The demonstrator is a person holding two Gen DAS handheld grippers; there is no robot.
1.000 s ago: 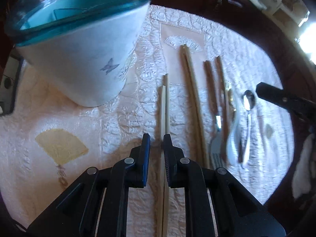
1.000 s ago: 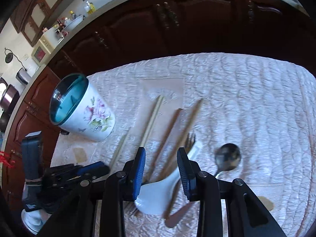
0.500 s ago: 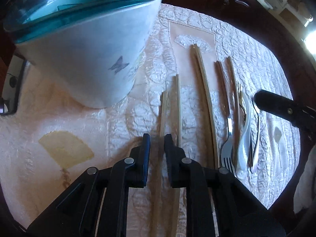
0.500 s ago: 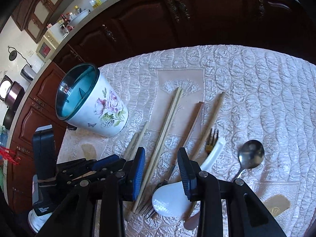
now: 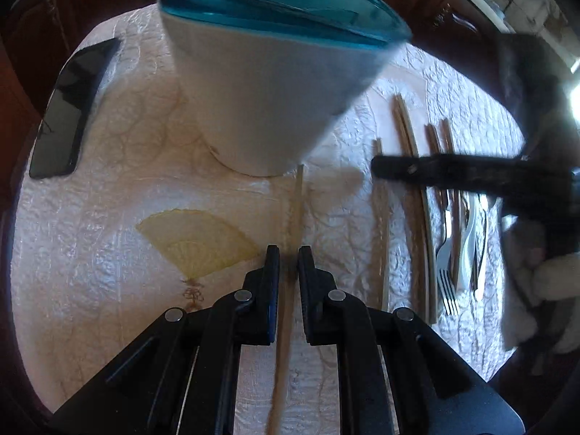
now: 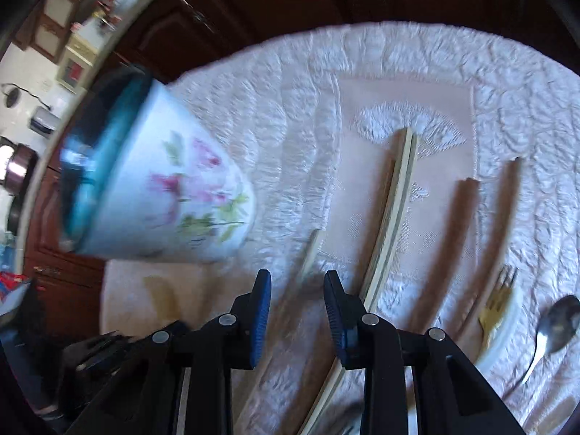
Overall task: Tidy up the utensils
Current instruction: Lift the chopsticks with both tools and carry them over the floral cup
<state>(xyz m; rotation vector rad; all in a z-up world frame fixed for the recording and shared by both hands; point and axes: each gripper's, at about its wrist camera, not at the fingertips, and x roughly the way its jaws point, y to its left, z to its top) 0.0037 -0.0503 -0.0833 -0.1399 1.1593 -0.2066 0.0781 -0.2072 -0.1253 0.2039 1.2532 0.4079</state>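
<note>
My left gripper [image 5: 288,253] is shut on one pale chopstick [image 5: 295,203], whose tip points at the base of the white floral cup [image 5: 268,101] with a blue rim. Its mate [image 5: 380,217] lies on the cloth to the right. My right gripper [image 6: 297,282] is open, hovering over that loose chopstick [image 6: 310,253], with the cup [image 6: 163,195] to its left. A pale chopstick pair [image 6: 391,217], two brown chopsticks [image 6: 449,246], a fork [image 6: 496,301] and a steel spoon [image 6: 558,319] lie to the right.
A black phone [image 5: 69,108] lies at the cloth's left edge. The right gripper's finger [image 5: 453,174] crosses the left wrist view above the utensils. A white ceramic spoon [image 5: 467,239] lies among the fork and knives. Dark wooden cabinets stand behind the quilted tablecloth [image 6: 398,58].
My left gripper has swung left with one chopstick, separating it from its mate. My right gripper has moved left and down over the remaining chopstick, towards the cup.
</note>
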